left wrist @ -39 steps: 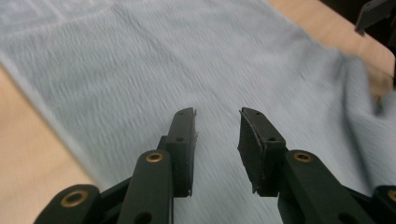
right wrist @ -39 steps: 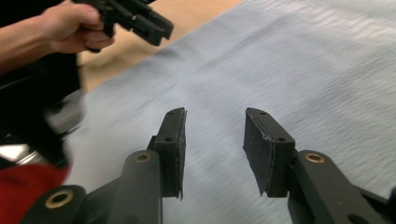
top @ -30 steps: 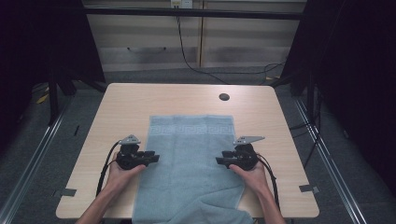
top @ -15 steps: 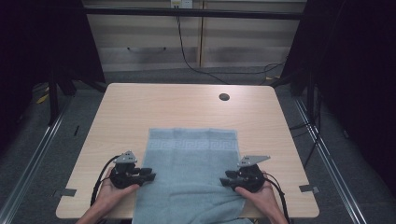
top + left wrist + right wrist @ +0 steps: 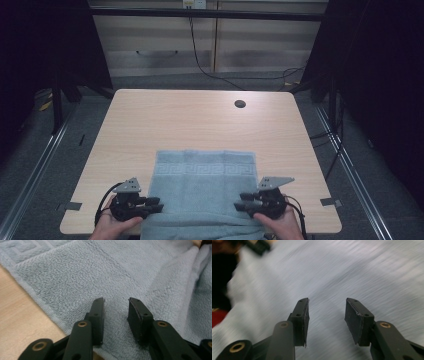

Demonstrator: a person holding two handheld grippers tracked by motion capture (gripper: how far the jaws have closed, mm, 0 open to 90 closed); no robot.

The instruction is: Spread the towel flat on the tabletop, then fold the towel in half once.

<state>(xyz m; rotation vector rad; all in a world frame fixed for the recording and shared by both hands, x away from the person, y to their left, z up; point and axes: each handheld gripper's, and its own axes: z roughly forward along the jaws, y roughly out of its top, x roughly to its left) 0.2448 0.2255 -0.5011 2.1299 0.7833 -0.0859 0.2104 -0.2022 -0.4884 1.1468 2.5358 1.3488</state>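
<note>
Both tongs and the pale blue terry towel (image 5: 202, 192) have come back toward the worktop's (image 5: 150, 125) near edge.
High view: one towel lies near-centre, its front over that edge; left tongs (image 5: 157, 205) and right tongs (image 5: 239, 205), two in all, flank it. Left gripper view: left jaws stand narrowly parted, empty, over the cloth. Right gripper view: right jaws, just opening, stand wider, empty. Best to nip both side hems evenly before pulling.

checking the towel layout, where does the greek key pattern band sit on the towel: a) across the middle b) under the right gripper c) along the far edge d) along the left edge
c: in the high view the greek key band runs along the far edge of the blue-grey towel, away from the person.
</note>
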